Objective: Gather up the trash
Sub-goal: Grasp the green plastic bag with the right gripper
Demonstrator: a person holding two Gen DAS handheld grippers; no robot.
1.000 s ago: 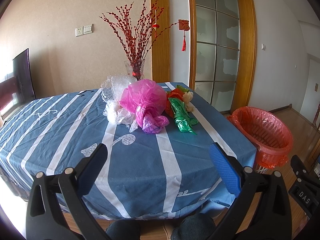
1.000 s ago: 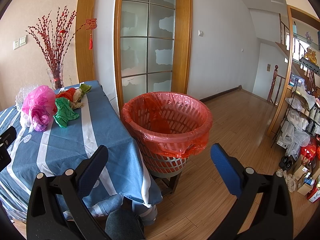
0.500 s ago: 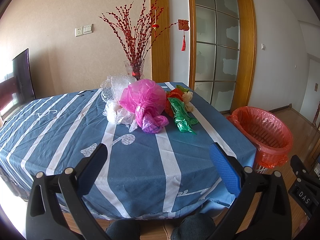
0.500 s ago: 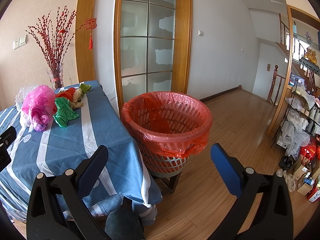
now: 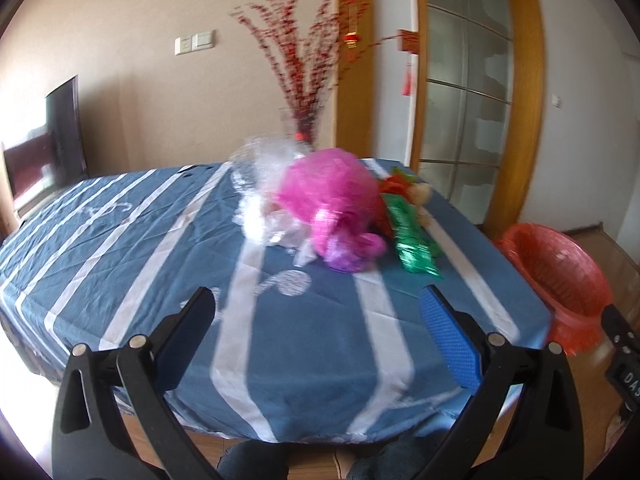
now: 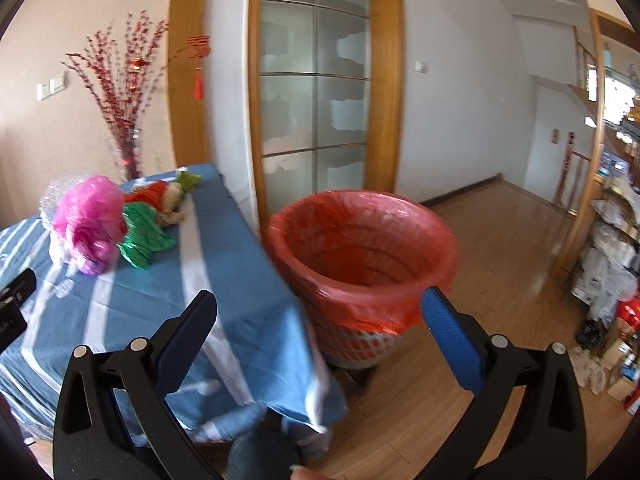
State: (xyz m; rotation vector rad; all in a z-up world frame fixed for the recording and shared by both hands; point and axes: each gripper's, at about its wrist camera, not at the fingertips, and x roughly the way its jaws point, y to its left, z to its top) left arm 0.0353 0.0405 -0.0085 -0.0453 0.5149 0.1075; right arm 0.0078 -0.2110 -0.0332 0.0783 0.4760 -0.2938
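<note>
A heap of trash lies on the blue striped tablecloth (image 5: 160, 248): a pink plastic bag (image 5: 332, 204), clear crumpled plastic (image 5: 260, 200), a green foil wrapper (image 5: 412, 240) and red and beige scraps (image 5: 400, 188). My left gripper (image 5: 318, 316) is open and empty above the table's near part, short of the heap. My right gripper (image 6: 320, 320) is open and empty, in front of the red-lined waste basket (image 6: 364, 264) beside the table. The heap shows at the left in the right wrist view, with the pink bag (image 6: 90, 224) and green wrapper (image 6: 144, 240).
A glass vase of red branches (image 5: 304, 92) stands behind the heap. The basket (image 5: 560, 276) stands off the table's right edge. A glass sliding door (image 6: 316, 92) is behind it. Cluttered shelves (image 6: 612, 240) stand at the far right on the wood floor.
Both views are now blurred from motion. The left gripper has moved forward over the table toward the heap. The right gripper has shifted left, toward the table. Both stay open.
</note>
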